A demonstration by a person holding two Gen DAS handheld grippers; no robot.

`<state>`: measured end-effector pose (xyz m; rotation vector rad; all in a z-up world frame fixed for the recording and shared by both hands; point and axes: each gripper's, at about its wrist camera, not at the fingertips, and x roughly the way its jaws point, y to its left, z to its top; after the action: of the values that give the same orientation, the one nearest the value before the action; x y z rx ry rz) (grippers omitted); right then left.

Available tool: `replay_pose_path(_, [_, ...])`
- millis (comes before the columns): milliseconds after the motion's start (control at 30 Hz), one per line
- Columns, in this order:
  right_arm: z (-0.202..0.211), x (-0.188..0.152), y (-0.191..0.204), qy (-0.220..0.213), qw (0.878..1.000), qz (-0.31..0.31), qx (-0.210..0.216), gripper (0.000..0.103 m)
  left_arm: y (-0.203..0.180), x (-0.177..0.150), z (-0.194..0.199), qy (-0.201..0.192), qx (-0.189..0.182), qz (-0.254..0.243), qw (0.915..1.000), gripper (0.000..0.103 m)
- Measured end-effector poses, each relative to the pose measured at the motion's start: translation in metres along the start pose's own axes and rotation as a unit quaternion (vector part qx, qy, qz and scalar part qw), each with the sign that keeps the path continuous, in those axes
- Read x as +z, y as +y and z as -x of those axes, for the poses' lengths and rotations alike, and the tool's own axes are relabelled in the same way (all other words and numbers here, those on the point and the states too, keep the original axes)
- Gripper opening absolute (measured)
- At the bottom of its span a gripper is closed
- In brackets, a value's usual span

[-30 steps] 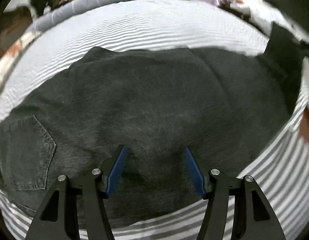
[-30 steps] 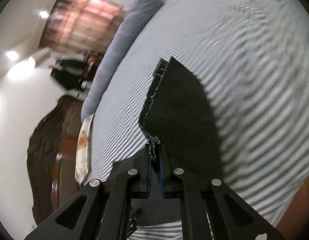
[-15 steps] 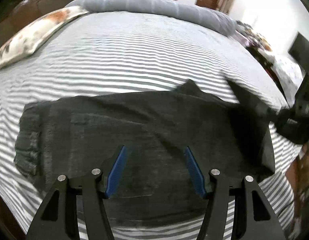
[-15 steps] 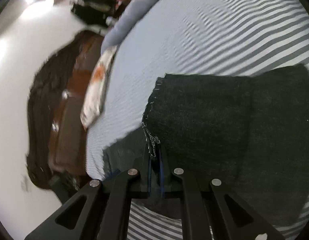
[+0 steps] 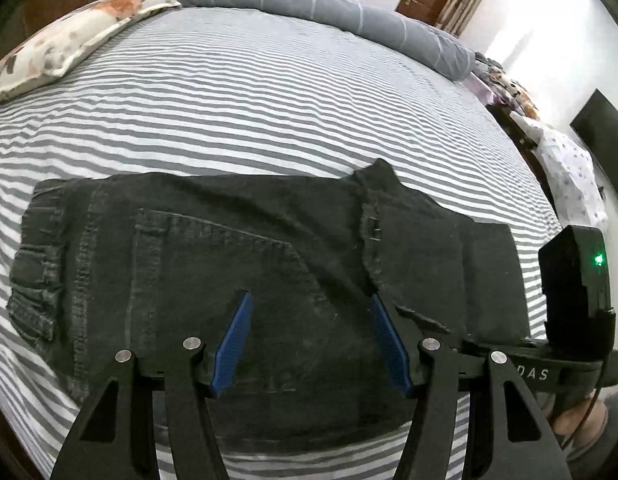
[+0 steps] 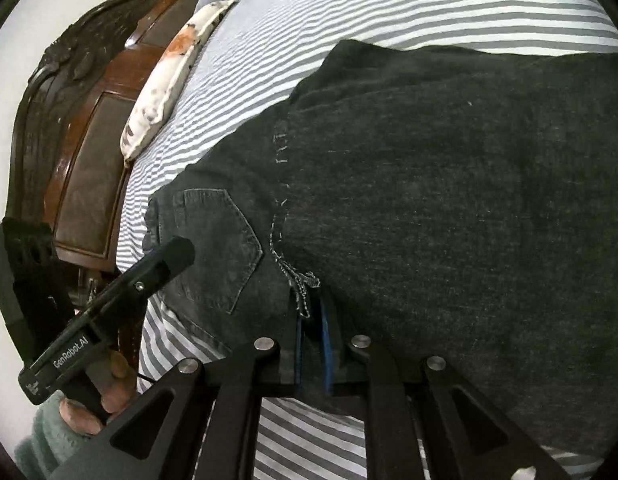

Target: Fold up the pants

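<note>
Right wrist view, right tool [image 6: 311, 316] opening around pants [image 6: 449, 200] hem, left tool [image 5: 309, 340] apart.

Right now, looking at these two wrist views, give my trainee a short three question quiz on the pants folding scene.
1. True or false: the left gripper holds the black denim pants.
2. What lies between the opening jaws of the right gripper? A the frayed hem of the folded-over leg, B the floral pillow, C nothing.
3. Fill in: the pants lie on a grey-and-white ____ bedsheet.

Key: 1 false, its jaws stand open above the cloth; 2 A; 3 striped.
</note>
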<state>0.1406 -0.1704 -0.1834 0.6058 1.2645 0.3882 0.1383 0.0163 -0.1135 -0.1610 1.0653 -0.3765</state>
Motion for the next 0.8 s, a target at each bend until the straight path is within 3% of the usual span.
replay_pose_path(100, [0.007,-0.006,-0.003,-0.011,1.0,-0.002,0.001,0.029,-0.009,-0.002,-0.006,0.019,-0.03,0.003,0.9994,0.063])
replay_pose_path(167, [0.009,-0.008,0.004,-0.018,1.0,0.013,-0.013,0.031,-0.014,-0.006,-0.016,0.042,-0.054,0.017,0.9975,0.063])
replay_pose_path(400, [0.024,-0.038,-0.005,-0.02,0.999,0.021,-0.018,0.036,-0.017,-0.012,-0.045,0.09,-0.08,0.039,0.992,0.063])
replay_pose_path(600, [0.03,-0.067,-0.034,-0.023,0.999,-0.024,0.006,0.037,-0.015,-0.012,-0.047,0.094,-0.09,0.052,0.9901,0.064])
replay_pose_path(733, [0.039,-0.064,-0.051,-0.042,0.997,-0.065,0.026,0.038,-0.012,-0.011,-0.048,0.101,-0.117,0.071,0.9854,0.064])
replay_pose_path(800, [0.047,-0.061,-0.059,-0.057,0.995,-0.079,0.027,0.044,-0.009,-0.01,-0.048,0.099,-0.134,0.089,0.9821,0.064])
